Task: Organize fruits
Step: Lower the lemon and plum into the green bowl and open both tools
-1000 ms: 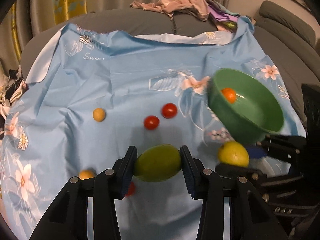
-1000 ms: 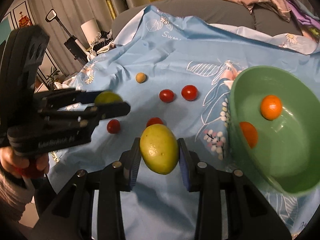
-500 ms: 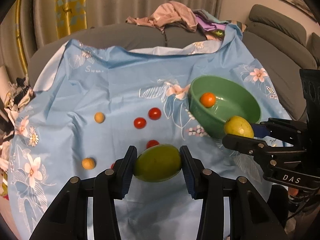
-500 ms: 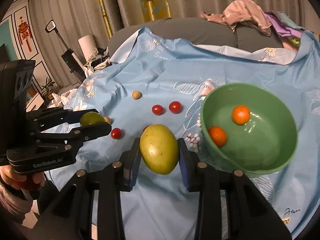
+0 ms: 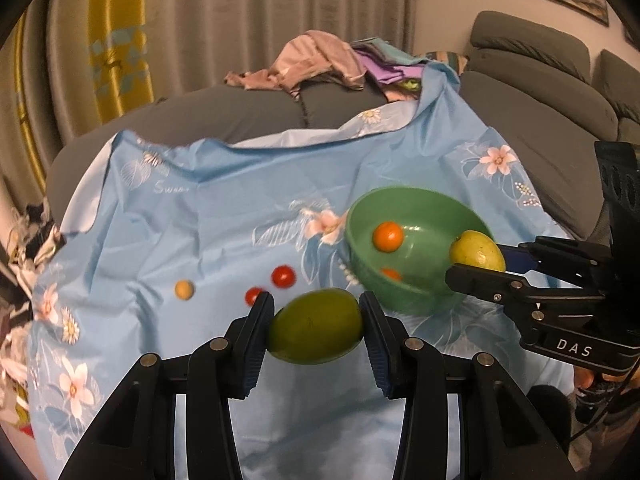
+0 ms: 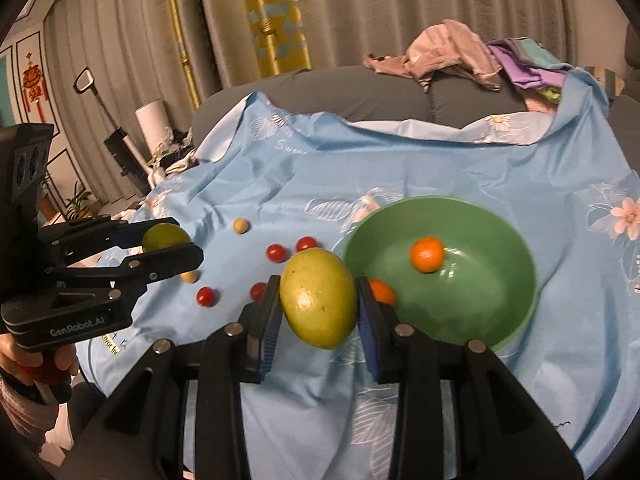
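1. Left wrist view: the left gripper (image 5: 317,330) is closed on a green fruit (image 5: 316,326), pinched end to end between both pads, clear of the blue cloth (image 5: 208,216). The bowl (image 5: 416,250) sits to the right and farther off, with two oranges (image 5: 388,236) inside. Only the fruit's narrow ends touch the pads, so a jolt or tilt could pop it out onto the cloth, where it could roll off.
2. Right wrist view: the right gripper (image 6: 318,312) clamps a yellow fruit (image 6: 318,298) by its sides, just left of the bowl's near rim. Red tomatoes (image 6: 277,253) and small tan fruits (image 6: 241,225) lie loose on the cloth to the left. Both grippers sit close to the same bowl, so they may collide, or a high drop could bounce fruit back out or tip the bowl.
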Available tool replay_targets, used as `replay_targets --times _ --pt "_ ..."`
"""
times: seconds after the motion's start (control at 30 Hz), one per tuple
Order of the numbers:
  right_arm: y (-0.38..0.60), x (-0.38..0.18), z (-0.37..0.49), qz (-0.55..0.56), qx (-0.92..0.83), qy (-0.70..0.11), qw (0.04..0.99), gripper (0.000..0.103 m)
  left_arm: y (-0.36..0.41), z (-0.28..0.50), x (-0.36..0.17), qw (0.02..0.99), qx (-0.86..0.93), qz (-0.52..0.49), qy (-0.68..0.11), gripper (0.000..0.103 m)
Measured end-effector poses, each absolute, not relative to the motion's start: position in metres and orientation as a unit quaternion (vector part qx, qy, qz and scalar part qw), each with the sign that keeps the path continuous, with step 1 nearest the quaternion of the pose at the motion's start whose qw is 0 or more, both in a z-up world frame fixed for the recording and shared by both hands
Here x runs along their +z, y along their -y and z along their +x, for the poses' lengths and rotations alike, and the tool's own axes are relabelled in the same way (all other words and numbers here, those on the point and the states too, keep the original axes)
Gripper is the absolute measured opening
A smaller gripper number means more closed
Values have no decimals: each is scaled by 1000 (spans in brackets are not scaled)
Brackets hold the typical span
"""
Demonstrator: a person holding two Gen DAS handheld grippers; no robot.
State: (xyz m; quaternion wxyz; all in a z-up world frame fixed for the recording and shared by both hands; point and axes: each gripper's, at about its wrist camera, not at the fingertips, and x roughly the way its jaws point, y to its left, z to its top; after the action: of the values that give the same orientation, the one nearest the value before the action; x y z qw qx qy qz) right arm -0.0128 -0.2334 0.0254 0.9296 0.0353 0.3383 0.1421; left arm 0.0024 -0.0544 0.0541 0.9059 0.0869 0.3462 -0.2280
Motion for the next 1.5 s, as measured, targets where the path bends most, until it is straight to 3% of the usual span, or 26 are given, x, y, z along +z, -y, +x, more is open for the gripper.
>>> replay_targets --times 0.63,1.5 --pt "287 36 -6 44 80 -318 944 36 126 20 69 896 -282 125 -318 44" --pt "318 -1 17 64 50 -355 931 36 173 60 22 869 -305 144 -361 44"
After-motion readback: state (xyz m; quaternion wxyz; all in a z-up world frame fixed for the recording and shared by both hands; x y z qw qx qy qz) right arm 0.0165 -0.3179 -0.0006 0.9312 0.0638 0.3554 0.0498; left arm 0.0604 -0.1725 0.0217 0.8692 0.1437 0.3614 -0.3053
